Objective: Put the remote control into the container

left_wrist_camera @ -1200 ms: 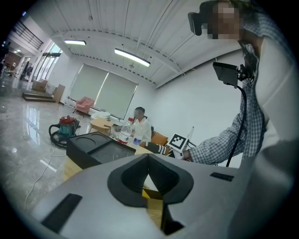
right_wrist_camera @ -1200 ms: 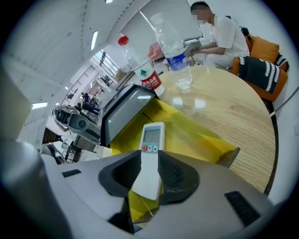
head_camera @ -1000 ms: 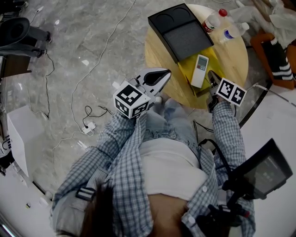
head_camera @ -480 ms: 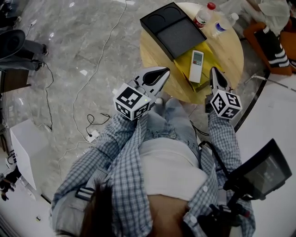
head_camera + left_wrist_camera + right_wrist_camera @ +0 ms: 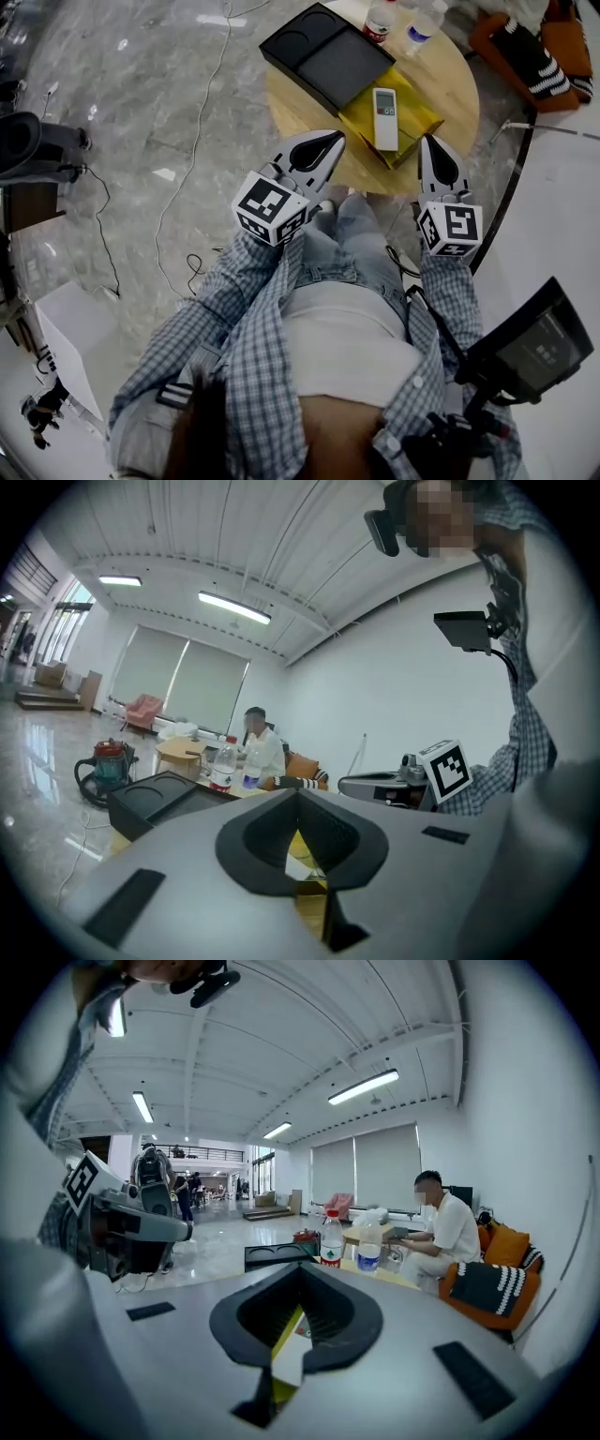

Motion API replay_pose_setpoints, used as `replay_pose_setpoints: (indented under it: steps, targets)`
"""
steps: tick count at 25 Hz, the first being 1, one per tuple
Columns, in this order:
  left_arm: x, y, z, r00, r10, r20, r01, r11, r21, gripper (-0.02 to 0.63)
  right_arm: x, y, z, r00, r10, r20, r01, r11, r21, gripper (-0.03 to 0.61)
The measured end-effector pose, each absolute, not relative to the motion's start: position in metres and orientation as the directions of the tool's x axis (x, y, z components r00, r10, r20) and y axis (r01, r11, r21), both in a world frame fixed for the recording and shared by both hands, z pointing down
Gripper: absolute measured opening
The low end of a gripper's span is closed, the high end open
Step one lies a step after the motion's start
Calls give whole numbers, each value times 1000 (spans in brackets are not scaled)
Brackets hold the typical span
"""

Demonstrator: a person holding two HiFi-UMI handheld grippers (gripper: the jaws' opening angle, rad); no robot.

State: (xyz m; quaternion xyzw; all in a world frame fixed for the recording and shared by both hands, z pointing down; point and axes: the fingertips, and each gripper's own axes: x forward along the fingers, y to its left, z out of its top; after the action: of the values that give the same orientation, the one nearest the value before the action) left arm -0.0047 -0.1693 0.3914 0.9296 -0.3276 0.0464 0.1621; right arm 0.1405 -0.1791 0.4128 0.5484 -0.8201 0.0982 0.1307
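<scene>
A white remote control [image 5: 385, 118] lies on a yellow box [image 5: 416, 114] on the round wooden table [image 5: 464, 84]. The black container [image 5: 323, 58] sits just behind it at the table's far left. My left gripper [image 5: 335, 140] is shut and empty, hovering at the table's near edge, left of the remote. My right gripper [image 5: 424, 142] is also shut and empty, close to the yellow box's near right corner. In the right gripper view the shut gripper [image 5: 298, 1275] frames a slice of the remote [image 5: 289, 1361], with the container [image 5: 277, 1252] beyond. In the left gripper view the left gripper [image 5: 298, 795] is shut, with the container [image 5: 155, 801] at the left.
Two water bottles [image 5: 380, 19] stand at the table's far edge. An orange chair [image 5: 525, 47] is at the right, and cables [image 5: 183, 169] trail over the marble floor. A seated person [image 5: 448, 1232] and a red vacuum cleaner [image 5: 108, 764] are farther off.
The table has shifted up and left in the head view. My right gripper has turned to point straight ahead beside the yellow box. The left gripper has kept its place.
</scene>
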Motion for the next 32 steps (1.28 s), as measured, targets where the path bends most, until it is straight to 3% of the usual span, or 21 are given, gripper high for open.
replay_pose_setpoints:
  steps: [18,32]
  targets:
    - [21,-136,386,839,-503,209,-537,-828,162,9,153,-121,370,-254,-943,215,-953,282,110,6]
    - [64,-153,366,828,-537,158,-558,-814,160,9,190,-117,346,-272,-949,162,-944,296,144,6]
